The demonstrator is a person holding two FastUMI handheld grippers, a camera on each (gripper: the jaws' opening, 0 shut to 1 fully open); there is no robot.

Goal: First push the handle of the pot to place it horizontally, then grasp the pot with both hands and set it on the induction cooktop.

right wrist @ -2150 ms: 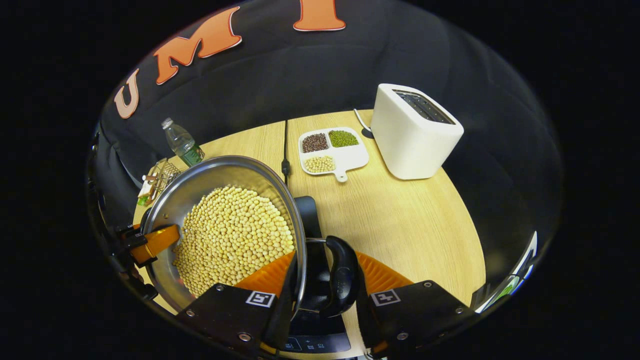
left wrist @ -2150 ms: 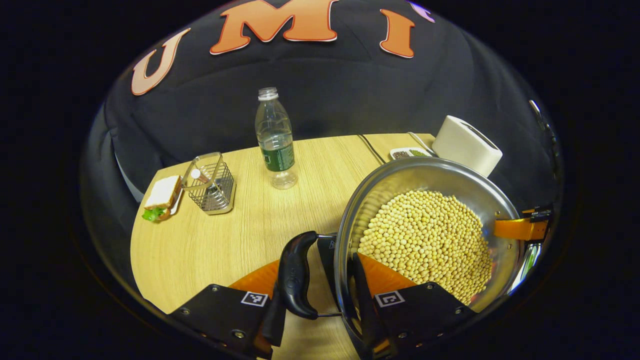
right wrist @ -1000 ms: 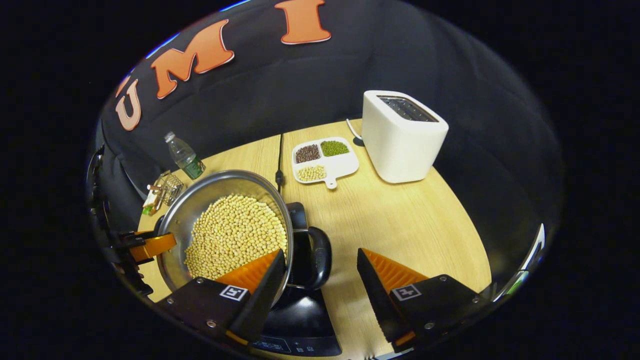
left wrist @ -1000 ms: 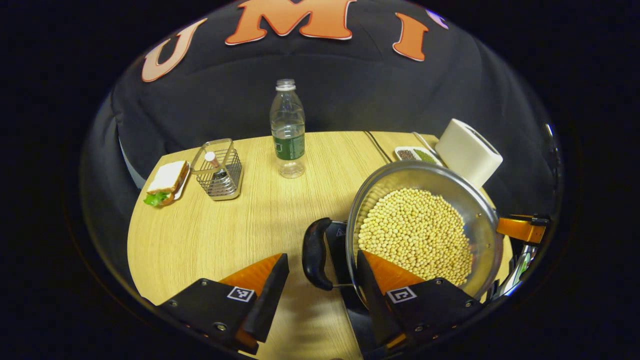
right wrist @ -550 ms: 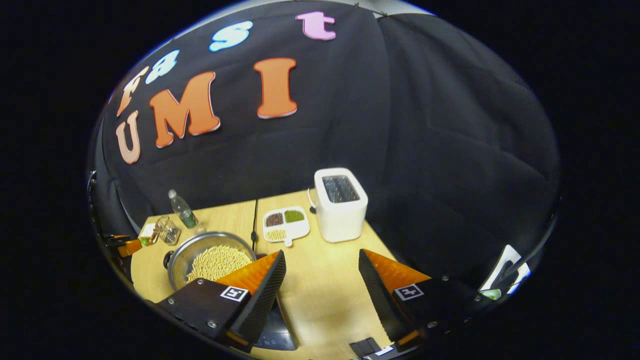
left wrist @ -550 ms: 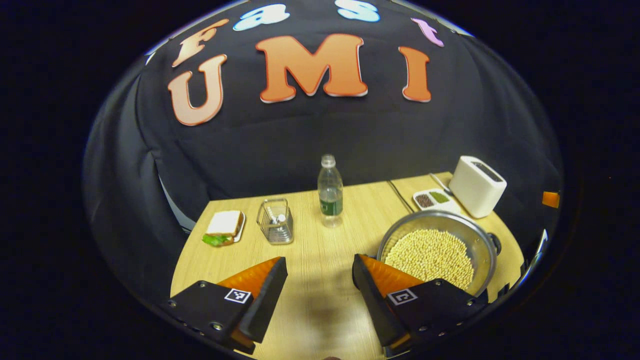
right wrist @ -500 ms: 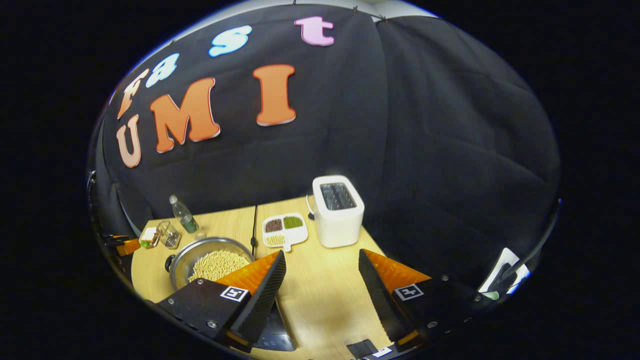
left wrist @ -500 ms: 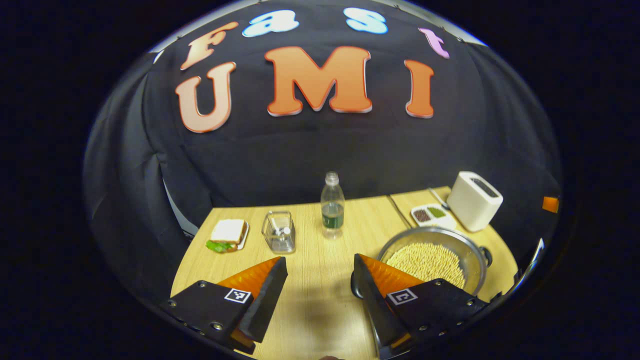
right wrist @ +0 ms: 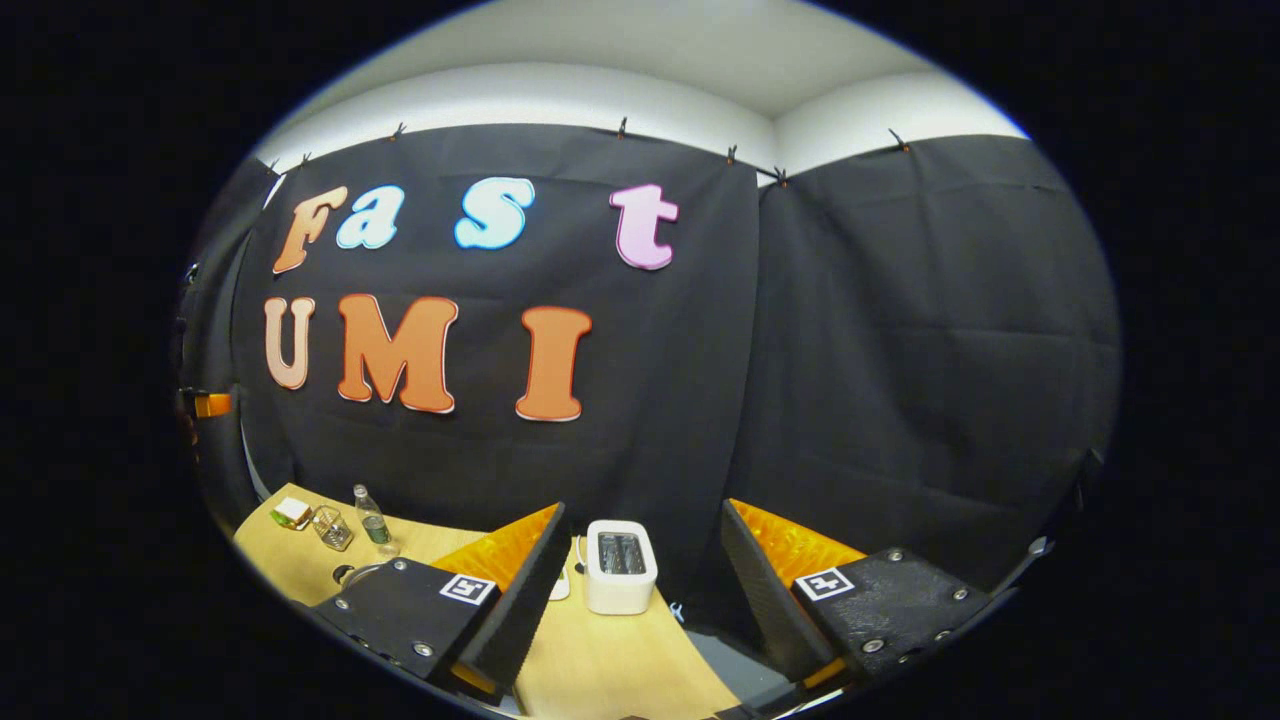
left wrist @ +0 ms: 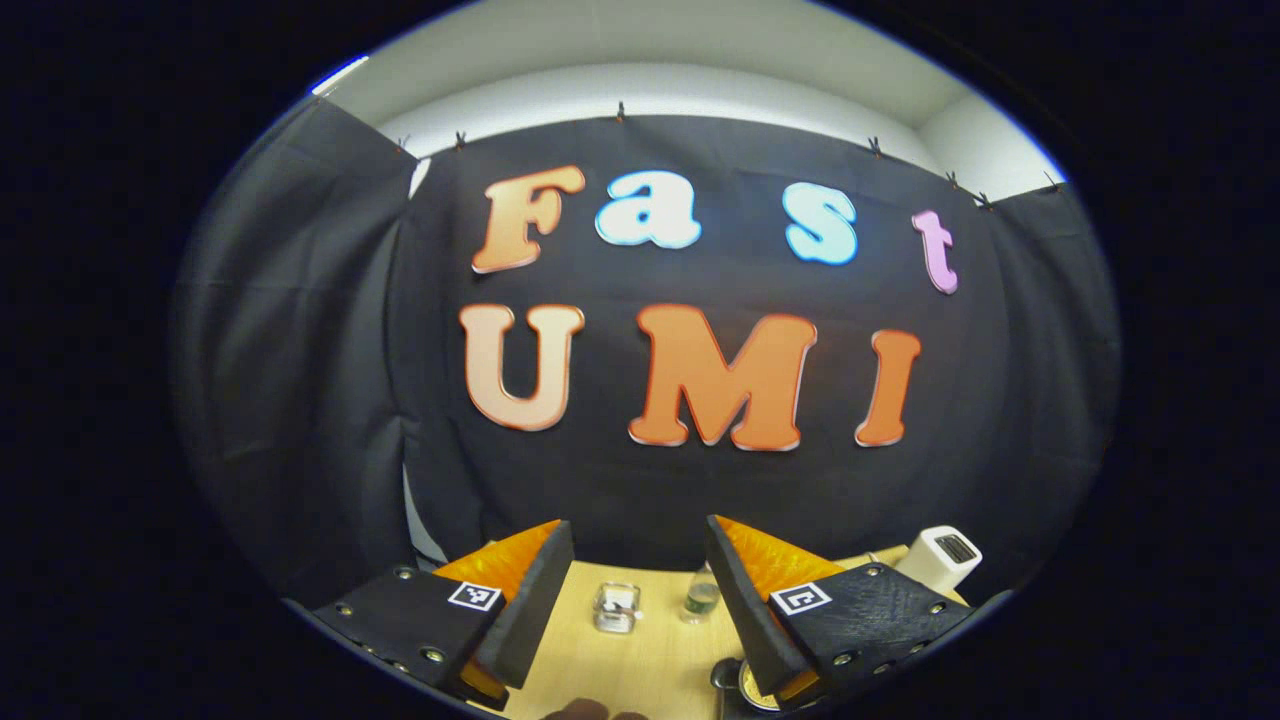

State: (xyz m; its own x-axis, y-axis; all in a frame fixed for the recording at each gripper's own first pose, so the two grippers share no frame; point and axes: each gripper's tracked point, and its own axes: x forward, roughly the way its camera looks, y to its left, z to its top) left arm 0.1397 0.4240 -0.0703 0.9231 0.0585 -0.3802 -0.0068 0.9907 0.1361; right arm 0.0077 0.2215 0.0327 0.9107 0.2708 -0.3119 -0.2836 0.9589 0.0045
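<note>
A black cloth wall hangs behind a light wooden table (right wrist: pixel 600 670), with a pale ceiling strip above it. Both grippers are raised and aimed nearly level at the wall, well apart from everything on the table. The left gripper (left wrist: pixel 630 585) has its fingers spread wide with nothing between them; the right gripper (right wrist: pixel 640 570) is spread the same way, also empty. On the table stand one white box-shaped toaster (right wrist: pixel 620 565), one clear plastic water bottle (right wrist: pixel 373 522), one small wire-mesh basket (right wrist: pixel 331 527) and one sandwich (right wrist: pixel 291 513). The round steel pot (left wrist: pixel 748 690) shows as a sliver at the bottom of the left gripper view, low beside that gripper's right finger; in the right gripper view its rim (right wrist: pixel 358 572) peeks out above the left finger
</note>
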